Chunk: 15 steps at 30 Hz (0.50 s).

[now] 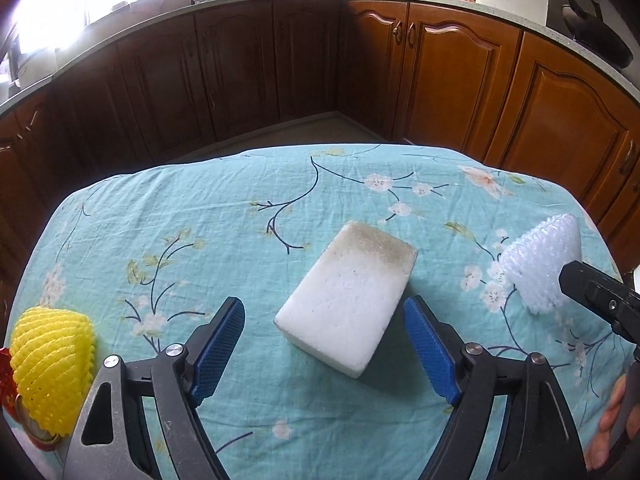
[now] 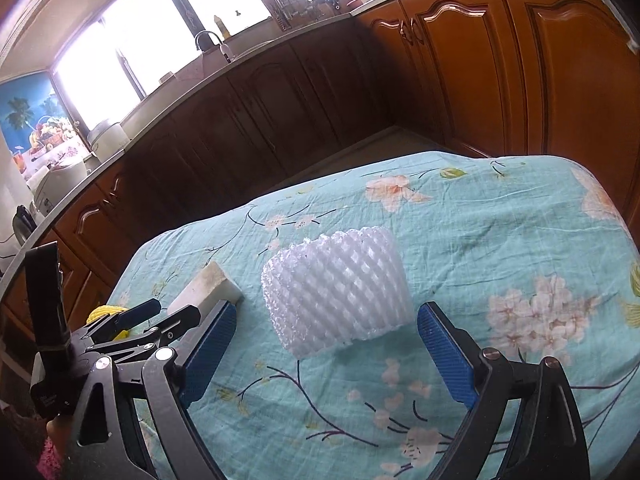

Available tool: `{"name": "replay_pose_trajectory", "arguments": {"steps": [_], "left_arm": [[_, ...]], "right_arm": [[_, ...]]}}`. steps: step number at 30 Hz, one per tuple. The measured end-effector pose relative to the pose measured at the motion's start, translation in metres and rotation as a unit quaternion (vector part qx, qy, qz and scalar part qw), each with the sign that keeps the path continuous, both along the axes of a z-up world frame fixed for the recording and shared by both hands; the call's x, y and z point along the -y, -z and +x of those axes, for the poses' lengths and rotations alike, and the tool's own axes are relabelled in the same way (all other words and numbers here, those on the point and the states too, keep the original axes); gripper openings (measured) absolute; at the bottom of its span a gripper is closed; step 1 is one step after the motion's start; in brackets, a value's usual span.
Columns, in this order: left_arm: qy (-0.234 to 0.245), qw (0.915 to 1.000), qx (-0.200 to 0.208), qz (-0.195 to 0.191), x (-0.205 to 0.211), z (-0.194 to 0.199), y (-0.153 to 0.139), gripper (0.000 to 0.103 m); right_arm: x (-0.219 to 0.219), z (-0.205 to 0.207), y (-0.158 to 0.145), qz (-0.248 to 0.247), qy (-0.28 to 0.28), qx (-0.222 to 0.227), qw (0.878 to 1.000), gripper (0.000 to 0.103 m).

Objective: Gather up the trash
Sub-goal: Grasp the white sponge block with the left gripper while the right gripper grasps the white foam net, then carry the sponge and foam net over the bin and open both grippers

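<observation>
The left hand-held gripper (image 1: 324, 320) is wide open and holds nothing; its two blue pads (image 1: 218, 350) stand on both sides of the near end of a white foam block (image 1: 348, 300), which lies flat on the table (image 1: 200, 216) near the middle, turned at an angle, with a brownish dirty band at its far end. The pads do not touch the block yet, so I judge that this hand-held gripper is lined up to close on it. The right hand-held gripper (image 2: 326, 334) is also wide open and empty, and it faces a white foam fruit net (image 2: 340, 288), which lies on its side toward the right edge of the table, just beside the block. The net is between the fingers in direction but a little ahead of them, apart from both pads. A yellow foam fruit net (image 1: 50, 368) lies at the near left corner of the table, on something red (image 1: 6, 376) that I cannot identify. The table is covered with a turquoise cloth with flowers. It seems each hand takes one piece of trash, so both can be lifted together. No bin or bag is visible in these views, so I cannot tell where the pieces must go. The net is soft and light and will probably squash when pinched; the block looks stiffer, but its angle may make it turn when the pads close.
</observation>
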<state>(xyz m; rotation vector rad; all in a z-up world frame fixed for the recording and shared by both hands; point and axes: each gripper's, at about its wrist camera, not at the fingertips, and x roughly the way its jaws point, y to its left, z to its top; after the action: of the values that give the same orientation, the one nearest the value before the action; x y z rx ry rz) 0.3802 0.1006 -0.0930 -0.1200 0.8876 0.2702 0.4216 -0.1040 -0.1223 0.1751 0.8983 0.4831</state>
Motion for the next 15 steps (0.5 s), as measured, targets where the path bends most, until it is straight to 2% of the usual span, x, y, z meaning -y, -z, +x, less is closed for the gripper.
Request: {"name": "replay_pose_trajectory", "arguments": {"steps": [3,5,6,7,8,10,13,15], "left_arm": [[0.004,0.9999,-0.013,-0.008,-0.002,0.009,0.01,0.081],[0.003,0.9998,-0.017,-0.004,-0.002,0.012,0.014,0.075],[0.005,0.9998,-0.017,-0.005,-0.001,0.013,0.015,0.07],[0.011,0.9997,-0.017,-0.013,0.0,0.014,0.015,0.06],[0.013,0.9996,-0.018,-0.016,0.001,0.014,0.016,0.059],[0.014,0.9998,-0.012,-0.007,0.005,0.014,0.013,0.058],[0.026,0.9996,-0.002,-0.011,0.017,0.007,0.007,0.057],[0.031,0.9994,0.007,-0.015,0.026,-0.002,0.002,0.057]], "right_arm": [[-0.006,0.003,0.005,-0.01,-0.005,0.003,1.0,0.09],[-0.009,0.004,0.008,-0.017,-0.009,0.005,1.0,0.073],[-0.01,0.004,0.009,-0.021,-0.01,0.004,1.0,0.068],[-0.01,0.004,0.01,-0.024,-0.01,0.004,1.0,0.057],[-0.009,0.003,0.01,-0.026,-0.009,0.006,1.0,0.047],[-0.008,0.002,0.008,-0.031,-0.006,0.01,0.999,0.032],[-0.005,-0.003,0.004,-0.03,-0.009,0.014,0.999,0.022],[-0.002,-0.01,0.001,-0.03,-0.012,0.016,0.999,0.021]]}}
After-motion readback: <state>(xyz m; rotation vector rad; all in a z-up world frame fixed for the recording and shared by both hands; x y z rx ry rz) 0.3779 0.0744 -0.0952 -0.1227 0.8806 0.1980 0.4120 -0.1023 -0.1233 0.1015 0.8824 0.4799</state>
